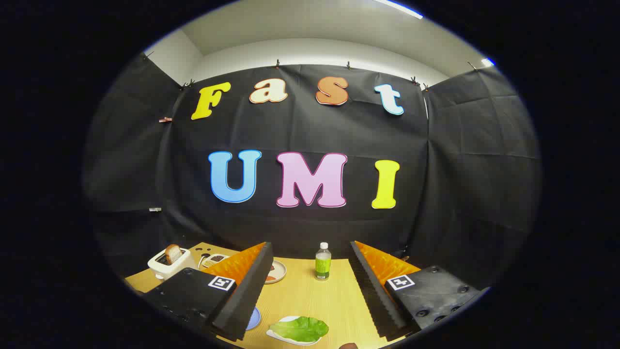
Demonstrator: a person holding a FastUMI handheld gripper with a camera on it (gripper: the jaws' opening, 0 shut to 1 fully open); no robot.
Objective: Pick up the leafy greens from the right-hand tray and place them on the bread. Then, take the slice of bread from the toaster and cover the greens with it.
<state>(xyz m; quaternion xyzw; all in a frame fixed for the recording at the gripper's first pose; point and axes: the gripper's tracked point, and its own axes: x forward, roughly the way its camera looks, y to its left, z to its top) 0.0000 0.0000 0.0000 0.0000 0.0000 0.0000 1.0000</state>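
Note:
My gripper stands open above the wooden table, its two fingers wide apart with nothing between them. Below, between the fingers and close to me, a green leaf lies on a white tray. Off beyond the left finger a white toaster holds a brown slice of bread that sticks up out of its slot. A plate peeks out from behind the left finger; what lies on it is mostly hidden.
A small bottle with a green label and white cap stands at the table's far side between the fingers. A blue dish shows beside the left finger. A small tray with dark items sits next to the toaster.

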